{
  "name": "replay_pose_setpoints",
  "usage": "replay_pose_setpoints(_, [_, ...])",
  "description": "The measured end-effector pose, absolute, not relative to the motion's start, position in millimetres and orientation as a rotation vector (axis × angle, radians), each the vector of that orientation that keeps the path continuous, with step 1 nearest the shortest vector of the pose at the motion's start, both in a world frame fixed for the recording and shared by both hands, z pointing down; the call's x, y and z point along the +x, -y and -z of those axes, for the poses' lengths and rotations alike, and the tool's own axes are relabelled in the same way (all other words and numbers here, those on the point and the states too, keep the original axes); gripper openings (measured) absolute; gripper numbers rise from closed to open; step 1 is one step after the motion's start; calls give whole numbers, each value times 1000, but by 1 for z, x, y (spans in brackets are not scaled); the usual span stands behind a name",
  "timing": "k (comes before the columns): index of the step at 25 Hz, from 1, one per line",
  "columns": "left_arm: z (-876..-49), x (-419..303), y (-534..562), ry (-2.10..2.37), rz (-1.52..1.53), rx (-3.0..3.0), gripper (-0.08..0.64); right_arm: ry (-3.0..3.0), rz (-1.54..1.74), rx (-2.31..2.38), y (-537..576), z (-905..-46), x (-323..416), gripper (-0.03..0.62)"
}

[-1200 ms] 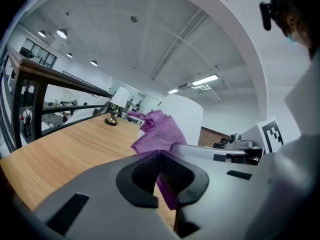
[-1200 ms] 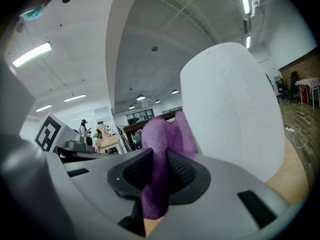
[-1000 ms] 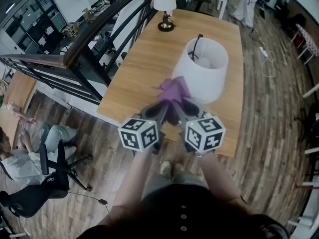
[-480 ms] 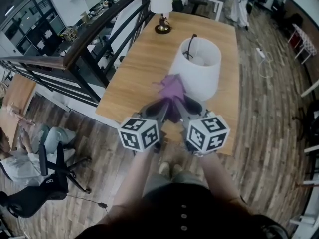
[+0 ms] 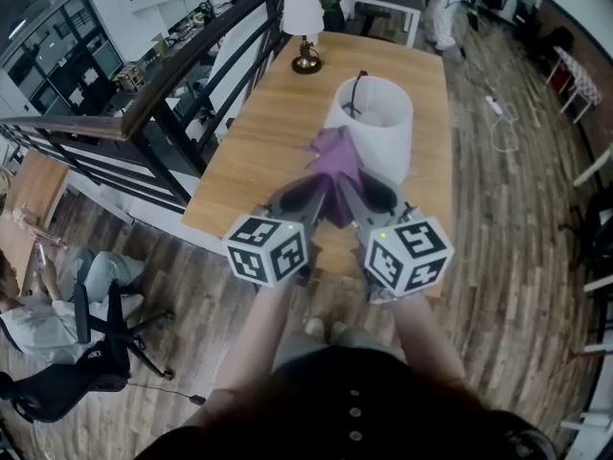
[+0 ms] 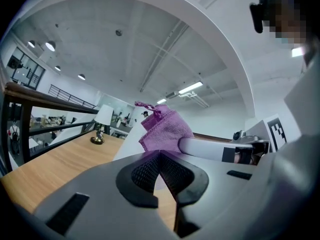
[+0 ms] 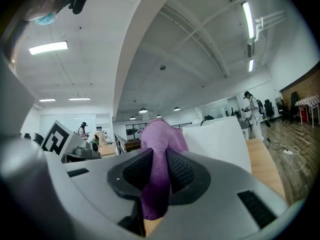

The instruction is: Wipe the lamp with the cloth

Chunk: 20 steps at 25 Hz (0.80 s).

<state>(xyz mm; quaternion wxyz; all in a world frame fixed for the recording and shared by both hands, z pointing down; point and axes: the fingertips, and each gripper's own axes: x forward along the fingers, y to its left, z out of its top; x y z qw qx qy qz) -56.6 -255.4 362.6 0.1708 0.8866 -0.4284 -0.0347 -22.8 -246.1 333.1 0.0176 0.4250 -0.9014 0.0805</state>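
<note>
A large white lamp shade (image 5: 380, 134) stands on the wooden table (image 5: 263, 147), a dark stem showing inside its open top. A purple cloth (image 5: 334, 152) is bunched against the shade's near left side. My left gripper (image 5: 321, 186) and right gripper (image 5: 344, 188) meet under it, side by side. In the right gripper view the gripper (image 7: 159, 160) is shut on the cloth (image 7: 157, 136), with the shade (image 7: 220, 140) just behind. In the left gripper view the jaws (image 6: 159, 155) close at their tips on the cloth's lower edge (image 6: 163, 131).
A small table lamp (image 5: 304, 25) with a brass base stands at the table's far end. A dark railing (image 5: 163, 89) runs along the table's left side, with a drop beyond. The table's near edge is just under my grippers. A cable (image 5: 505, 113) lies on the floor at right.
Both grippers have carried the cloth up and forward, so it now lies against the shade's near left side. The jaws have stayed shut.
</note>
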Motion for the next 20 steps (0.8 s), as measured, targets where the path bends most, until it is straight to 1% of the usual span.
replay_pose_setpoints(10, [-313,-39,263,1183,179,2653,12,2800,-5,1397,247,-290,-11,77])
replay_pose_setpoints(20, [-279,-25,275,1147,204,2756,12,2763,127,1471,258,-263,7,77])
